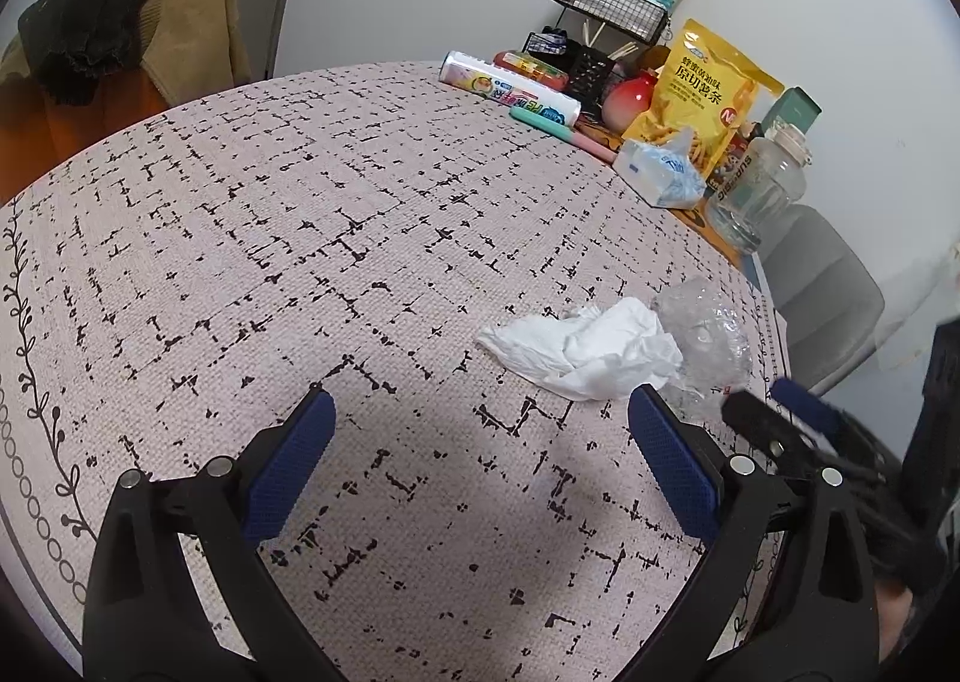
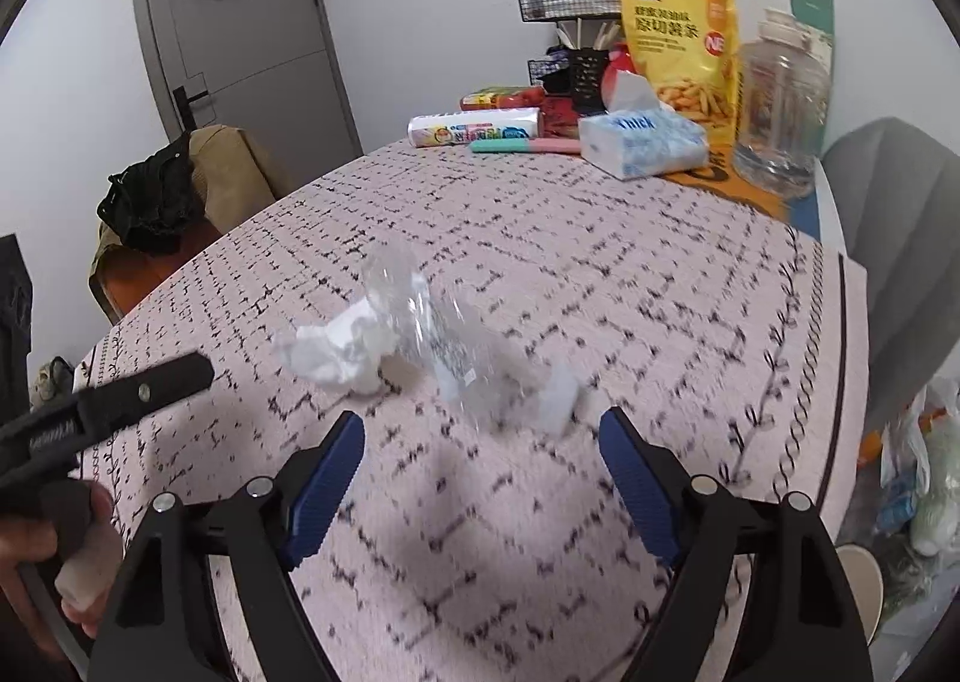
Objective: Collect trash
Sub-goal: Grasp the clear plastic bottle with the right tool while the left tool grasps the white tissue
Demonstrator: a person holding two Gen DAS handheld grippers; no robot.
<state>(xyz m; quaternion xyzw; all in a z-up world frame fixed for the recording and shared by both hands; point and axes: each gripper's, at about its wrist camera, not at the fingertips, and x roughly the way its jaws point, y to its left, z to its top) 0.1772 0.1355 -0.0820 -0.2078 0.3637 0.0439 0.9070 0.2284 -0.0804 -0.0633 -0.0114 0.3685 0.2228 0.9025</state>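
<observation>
A crumpled white tissue [image 1: 591,349] lies on the patterned tablecloth [image 1: 300,238], touching a crumpled clear plastic wrapper [image 1: 708,331] on its right. My left gripper [image 1: 480,430] is open and empty, just short of the tissue. In the right wrist view the tissue [image 2: 336,349] and the clear wrapper [image 2: 438,334] lie ahead of my right gripper [image 2: 480,442], which is open and empty. A small white scrap [image 2: 558,397] lies by the wrapper. The left gripper's finger [image 2: 144,391] shows at the left edge.
At the table's far side stand a tissue pack [image 2: 645,142], a yellow snack bag [image 2: 684,40], a clear jar [image 2: 780,106], a wire rack [image 1: 612,4] and a roll [image 1: 510,88]. A chair with clothes [image 1: 120,34] stands far left. A bag of rubbish [image 2: 918,466] sits on the floor right.
</observation>
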